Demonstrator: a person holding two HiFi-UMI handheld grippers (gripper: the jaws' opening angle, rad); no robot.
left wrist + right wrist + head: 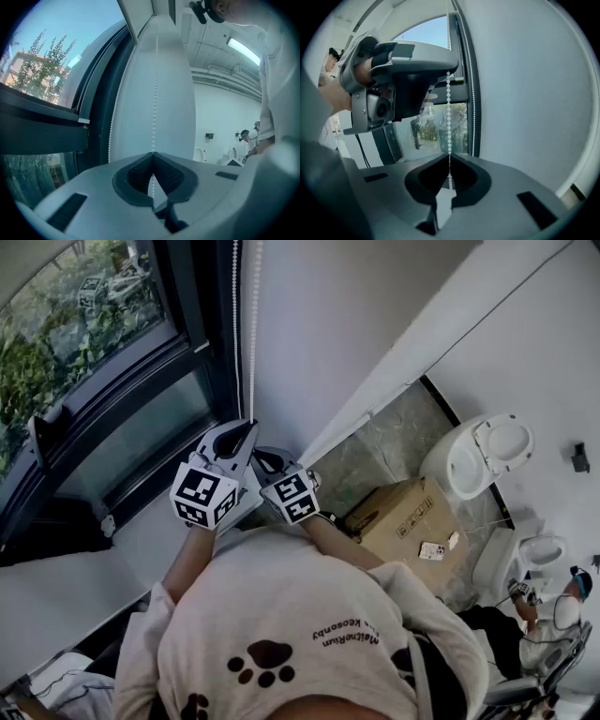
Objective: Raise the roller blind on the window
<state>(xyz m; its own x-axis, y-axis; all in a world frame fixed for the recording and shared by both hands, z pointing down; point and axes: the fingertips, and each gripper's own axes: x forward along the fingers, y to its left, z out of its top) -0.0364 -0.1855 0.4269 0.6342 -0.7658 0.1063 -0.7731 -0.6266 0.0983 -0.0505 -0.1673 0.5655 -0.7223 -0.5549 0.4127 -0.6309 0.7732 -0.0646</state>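
A white bead chain [252,334] hangs in two strands beside the dark window frame [202,306]. My left gripper [247,427] is shut on one strand, and my right gripper [270,457] is shut on the same strand just below it. In the left gripper view the chain [155,84] runs straight down into the closed jaws of the left gripper [153,154], with the second strand [114,112] hanging free at the left. In the right gripper view the chain [449,112] comes down from the left gripper [403,70] into the right gripper [450,157]. No view shows the blind's fabric.
A white wall [356,324] stands right of the chain and the windowsill [141,540] lies below the glass. On the floor at the right are a cardboard box [412,517] and a toilet [478,456]. Another person [553,601] sits at the lower right.
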